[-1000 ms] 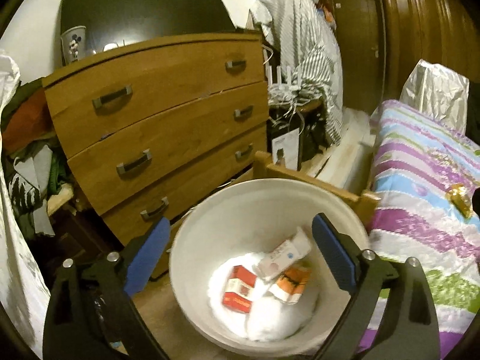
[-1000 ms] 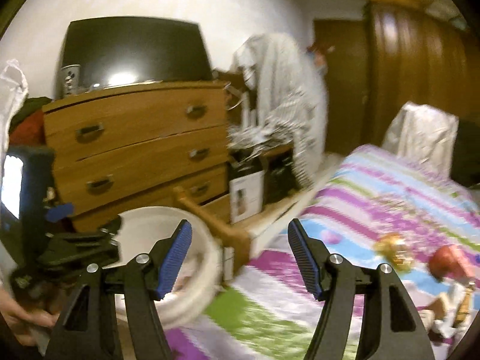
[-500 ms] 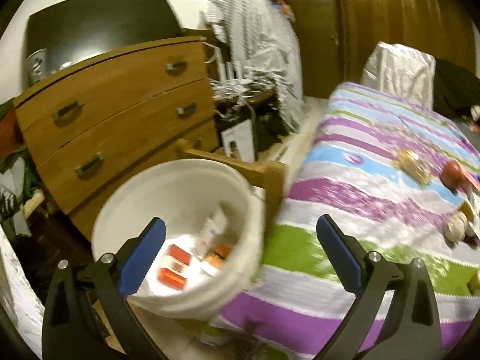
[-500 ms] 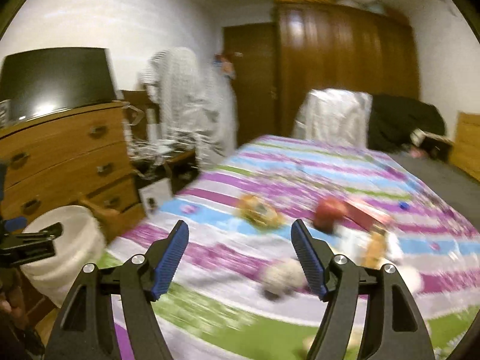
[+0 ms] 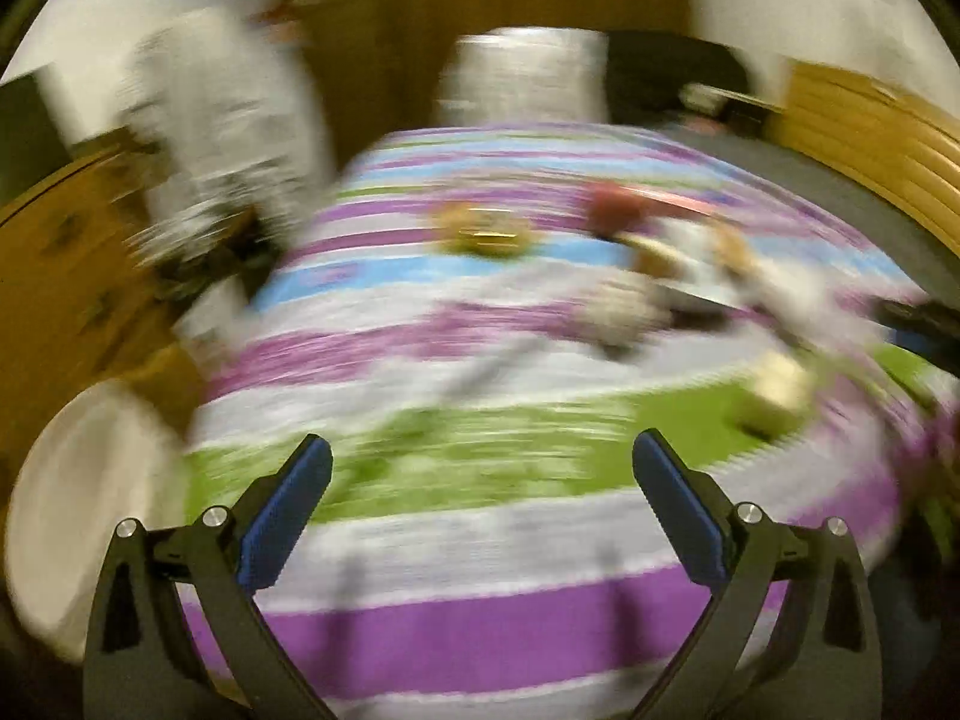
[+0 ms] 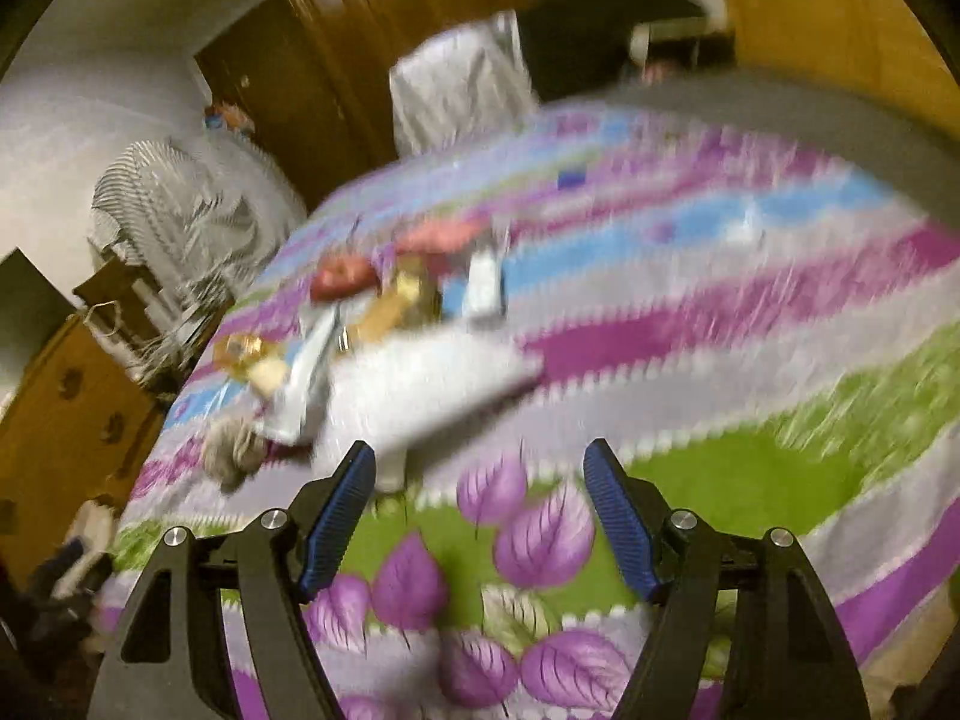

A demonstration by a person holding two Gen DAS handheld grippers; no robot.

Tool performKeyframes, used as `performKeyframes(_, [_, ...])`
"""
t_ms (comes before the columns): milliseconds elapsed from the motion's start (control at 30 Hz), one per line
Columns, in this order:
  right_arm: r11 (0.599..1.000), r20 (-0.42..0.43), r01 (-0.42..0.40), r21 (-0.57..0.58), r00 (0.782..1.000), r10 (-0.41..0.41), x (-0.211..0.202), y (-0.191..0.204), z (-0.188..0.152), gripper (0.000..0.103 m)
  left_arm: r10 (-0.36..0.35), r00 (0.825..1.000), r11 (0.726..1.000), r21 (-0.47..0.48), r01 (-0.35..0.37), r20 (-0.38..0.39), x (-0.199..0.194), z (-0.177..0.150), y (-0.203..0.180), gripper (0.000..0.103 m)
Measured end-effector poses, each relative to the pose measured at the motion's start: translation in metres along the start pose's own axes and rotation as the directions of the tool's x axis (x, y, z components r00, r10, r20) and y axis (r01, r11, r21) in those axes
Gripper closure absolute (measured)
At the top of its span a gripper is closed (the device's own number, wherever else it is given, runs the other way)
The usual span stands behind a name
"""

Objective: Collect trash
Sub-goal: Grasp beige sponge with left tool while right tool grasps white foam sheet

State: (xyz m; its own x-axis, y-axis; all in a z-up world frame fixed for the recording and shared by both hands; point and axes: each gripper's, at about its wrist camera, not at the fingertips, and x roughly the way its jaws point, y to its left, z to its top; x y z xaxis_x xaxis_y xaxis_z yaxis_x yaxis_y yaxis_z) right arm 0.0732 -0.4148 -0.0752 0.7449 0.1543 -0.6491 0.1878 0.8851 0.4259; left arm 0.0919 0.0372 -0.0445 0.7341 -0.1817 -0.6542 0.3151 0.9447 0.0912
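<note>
Both views are blurred by motion. Several pieces of trash lie on the striped bedspread [image 5: 456, 612]: a gold wrapper [image 5: 483, 231], a red wrapper [image 5: 612, 207], a crumpled grey wad [image 5: 618, 315] and white papers. In the right wrist view the trash shows as a cluster: the gold wrapper [image 6: 240, 351], the red wrapper [image 6: 345, 276], the grey wad [image 6: 231, 450] and a white sheet [image 6: 420, 387]. The white bucket [image 5: 78, 516] stands at the lower left, beside the bed. My left gripper [image 5: 480, 456] is open and empty above the bed's near edge. My right gripper [image 6: 480, 462] is open and empty, just short of the white sheet.
A wooden dresser [image 5: 66, 276] stands left of the bed, also in the right wrist view [image 6: 66, 414]. A dark wardrobe [image 6: 360, 42] and a draped chair [image 6: 462, 78] stand beyond the bed. A wooden headboard [image 5: 870, 138] is at the right.
Both grippers have swung right, from the bucket and dresser toward the bed. The bucket has slid to the left view's lower-left edge. The right gripper is now low over the bedspread near the trash.
</note>
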Motion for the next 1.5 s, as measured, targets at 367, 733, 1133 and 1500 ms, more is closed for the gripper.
performKeyframes(367, [0.910,-0.085,-0.276,0.309,0.945,0.316,0.071,-0.014,0.016,0.026,-0.318,0.946,0.918,0.231,0.323,-0.057,0.054,0.038,-0.092,0.010])
performKeyframes(733, [0.777,-0.020,-0.383,0.499,0.892,0.452,0.111,-0.029,0.035,0.069,-0.397,0.906,0.900,0.132,0.416,-0.146,0.087,0.030,-0.107,0.065])
performKeyframes(1133, [0.879,-0.120,-0.392,0.272,0.892,0.435,-0.002,-0.043,0.038,0.073,-0.244,0.968,0.969,0.037,0.246,-0.052,0.018,0.001,-0.033,0.068])
performKeyframes(1500, [0.987,-0.332,-0.161,0.013,0.930,0.156,0.031,-0.020,0.030,0.048,-0.059,0.992,0.993,-0.110,0.048,-0.107,0.032,-0.014,0.038,0.068])
